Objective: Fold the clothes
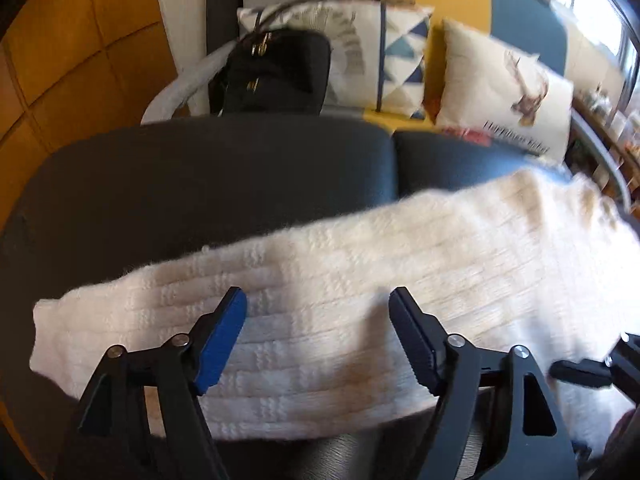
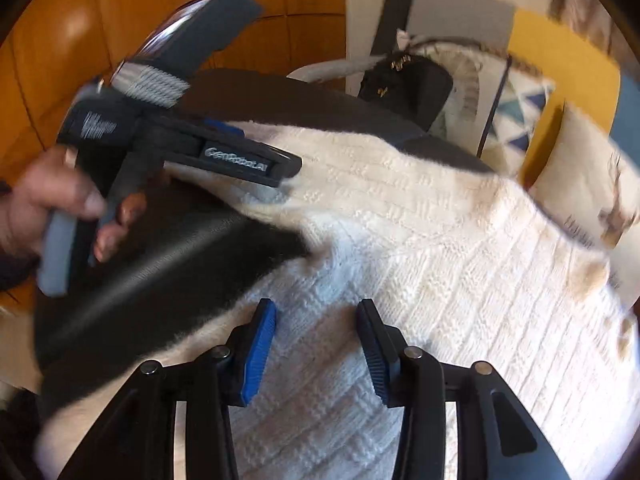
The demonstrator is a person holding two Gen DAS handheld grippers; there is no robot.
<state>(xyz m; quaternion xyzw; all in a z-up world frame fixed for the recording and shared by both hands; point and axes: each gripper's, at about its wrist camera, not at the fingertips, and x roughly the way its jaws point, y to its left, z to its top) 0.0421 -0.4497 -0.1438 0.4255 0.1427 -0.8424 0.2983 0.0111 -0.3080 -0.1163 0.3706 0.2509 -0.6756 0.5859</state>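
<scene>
A cream knitted sweater [image 1: 320,320] lies spread across the dark seat cushions [image 1: 200,184] of a sofa, running from the near left of the left wrist view up toward the far right, where it reaches a cream pillow [image 1: 504,88] with a printed animal and lettering. In the right wrist view the sweater [image 2: 440,260] fills most of the lower right, with a strip of it reaching left along the front edge of the dark cushion [image 2: 160,260].

The left gripper [image 1: 316,332] hovers over the sweater with its 2 fingers spread wide, nothing between them. The right gripper [image 2: 316,348] is likewise released above the knit, its blue pads apart (the fabric below shows clearly through the gap). From the right wrist view, the left gripper [image 2: 280,168] appears side-on, its tip at the sweater's upper edge, held by the person's left hand [image 2: 52,200].

Behind the cushions stand a black handbag [image 1: 276,72] and a pillow with blue triangles [image 1: 384,52]. A wooden floor [image 1: 60,52] lies to the left.
</scene>
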